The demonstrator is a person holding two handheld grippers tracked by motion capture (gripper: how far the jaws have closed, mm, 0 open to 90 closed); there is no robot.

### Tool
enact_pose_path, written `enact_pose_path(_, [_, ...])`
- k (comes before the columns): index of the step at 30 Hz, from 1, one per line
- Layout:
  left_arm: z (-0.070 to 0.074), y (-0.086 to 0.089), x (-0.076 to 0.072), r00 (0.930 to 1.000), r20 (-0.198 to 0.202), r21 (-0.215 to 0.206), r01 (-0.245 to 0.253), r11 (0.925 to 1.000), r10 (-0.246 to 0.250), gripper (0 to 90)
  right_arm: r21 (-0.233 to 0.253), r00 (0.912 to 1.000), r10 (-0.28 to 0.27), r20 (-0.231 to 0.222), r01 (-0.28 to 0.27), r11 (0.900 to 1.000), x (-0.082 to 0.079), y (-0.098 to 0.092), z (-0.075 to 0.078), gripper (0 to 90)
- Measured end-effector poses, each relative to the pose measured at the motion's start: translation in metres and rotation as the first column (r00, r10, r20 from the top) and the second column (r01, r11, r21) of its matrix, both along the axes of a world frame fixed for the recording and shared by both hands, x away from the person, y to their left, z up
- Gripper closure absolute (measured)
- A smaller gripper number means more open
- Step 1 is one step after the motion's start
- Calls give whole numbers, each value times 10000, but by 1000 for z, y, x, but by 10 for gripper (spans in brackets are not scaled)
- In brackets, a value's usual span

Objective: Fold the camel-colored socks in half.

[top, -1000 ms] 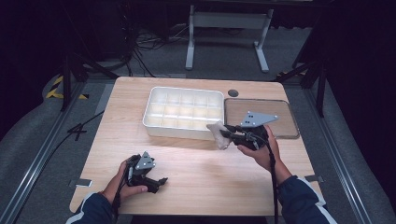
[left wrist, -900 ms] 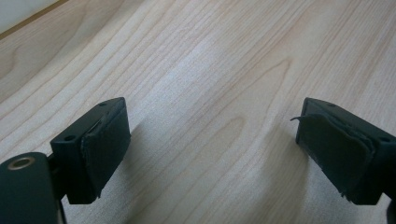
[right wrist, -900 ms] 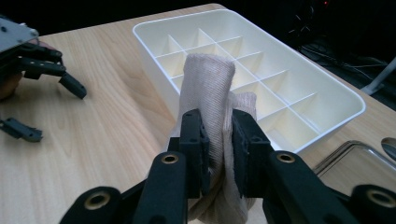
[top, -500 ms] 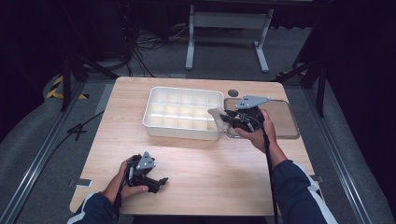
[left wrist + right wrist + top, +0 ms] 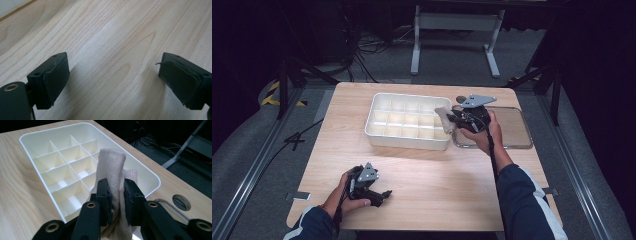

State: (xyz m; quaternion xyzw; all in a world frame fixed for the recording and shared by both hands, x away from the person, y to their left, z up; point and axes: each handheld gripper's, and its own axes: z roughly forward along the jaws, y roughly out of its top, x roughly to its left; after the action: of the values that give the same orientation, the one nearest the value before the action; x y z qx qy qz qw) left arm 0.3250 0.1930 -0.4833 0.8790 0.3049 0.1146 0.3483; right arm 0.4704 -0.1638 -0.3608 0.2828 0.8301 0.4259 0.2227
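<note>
A white divided tray (image 5: 377, 134) (image 5: 150, 176) with several empty compartments stands on the wooden table. My right gripper (image 5: 451, 119) (image 5: 117, 196) hovers over the tray's right end, shut on a rolled beige cloth (image 5: 444, 118) (image 5: 112, 167) that sticks up between its jaws. Near the table's front left my left gripper (image 5: 384, 195) (image 5: 113, 80) rests low over bare wood, its jaws wide open with nothing between them.
A clear flat lid or tray (image 5: 512, 127) lies to the right of the white tray, partly under my right hand. A round hole (image 5: 181, 202) is cut in the tabletop behind it. Dark floor, cables and a metal stand (image 5: 454, 22) lie beyond the table.
My right gripper has carried the beige cloth away from the table's middle, back and up to the tray's right end. The left gripper has stayed put.
</note>
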Motion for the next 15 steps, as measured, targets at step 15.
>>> enact_pose_path(15, [0, 2, -1, 10000, 45, 14, -64, 10000, 64, 99, -685, 9999, -97, -118, 88, 9976, 20, 22, -32, 762])
